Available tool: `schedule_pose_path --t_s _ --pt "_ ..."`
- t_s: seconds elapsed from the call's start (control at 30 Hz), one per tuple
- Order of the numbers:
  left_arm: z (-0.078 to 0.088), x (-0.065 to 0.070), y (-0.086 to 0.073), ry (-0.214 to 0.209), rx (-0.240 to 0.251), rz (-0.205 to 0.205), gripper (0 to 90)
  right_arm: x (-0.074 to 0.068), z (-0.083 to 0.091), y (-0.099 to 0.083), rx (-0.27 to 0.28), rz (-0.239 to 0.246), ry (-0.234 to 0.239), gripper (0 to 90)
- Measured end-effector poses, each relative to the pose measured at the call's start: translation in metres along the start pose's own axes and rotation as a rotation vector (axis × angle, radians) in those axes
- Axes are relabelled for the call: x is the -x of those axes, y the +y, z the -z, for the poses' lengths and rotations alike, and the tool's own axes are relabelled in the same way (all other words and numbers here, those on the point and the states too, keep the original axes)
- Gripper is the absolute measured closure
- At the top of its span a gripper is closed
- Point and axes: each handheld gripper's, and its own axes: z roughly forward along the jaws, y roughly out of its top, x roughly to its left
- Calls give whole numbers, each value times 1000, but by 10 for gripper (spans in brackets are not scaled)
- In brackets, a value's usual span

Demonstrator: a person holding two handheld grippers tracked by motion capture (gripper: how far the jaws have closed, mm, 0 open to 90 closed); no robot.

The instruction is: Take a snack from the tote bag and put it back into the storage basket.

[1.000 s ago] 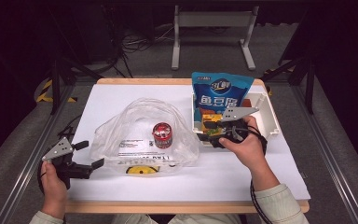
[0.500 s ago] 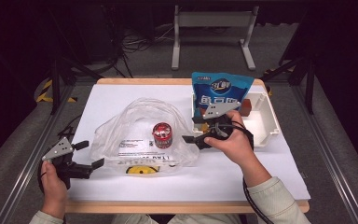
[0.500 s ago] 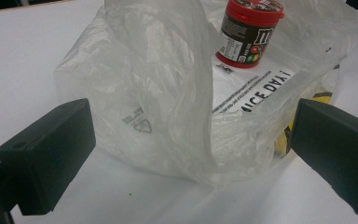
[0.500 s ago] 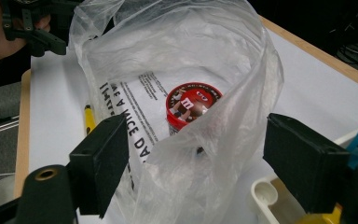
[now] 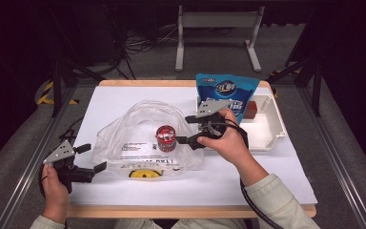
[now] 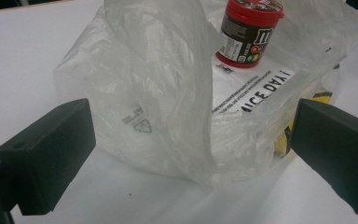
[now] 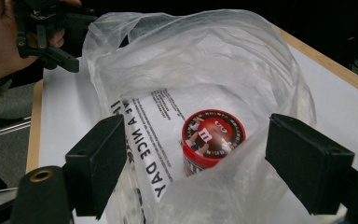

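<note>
A clear plastic bag [image 5: 133,138] printed with black text lies on the white table, and a red-lidded candy tub [image 5: 165,137] stands upright inside it. My right gripper [image 5: 183,130] is at the bag's right-hand mouth, just right of the tub. Its jaws have just been opening and now stand open. In the right gripper view the bag's rim [image 7: 223,186] lies loosely between them, with the tub [image 7: 213,140] beyond. My left gripper [image 5: 94,156] is open at the bag's left end. In the left gripper view the bag [image 6: 168,93] bulges between its jaws unpressed.
A blue snack pouch [image 5: 226,93] stands at the left end of a white tray [image 5: 269,136] at the right of the table, with a brown block [image 5: 251,109] behind it. The table's wooden front edge [image 5: 190,210] is near my forearms.
My right hand has moved left from the blue pouch and tray to the bag's mouth beside the tub. The left gripper has stayed in place.
</note>
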Motion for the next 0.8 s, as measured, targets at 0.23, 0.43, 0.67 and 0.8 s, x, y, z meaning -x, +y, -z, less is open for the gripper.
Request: schedule_pose_path --t_s 0.23,0.43,0.67,0.8 --pt "0 0 0 -1 1 6 6 -3 -17 9 -10 21 25 202" --pt "0 0 0 -1 0 6 6 0 -37 8 -7 24 25 155" --pt "0 -1 0 0 2 4 6 6 -56 3 -56 20 23 138" --pt "0 -1 0 -2 -1 4 6 7 -63 1 -69 19 19 138"
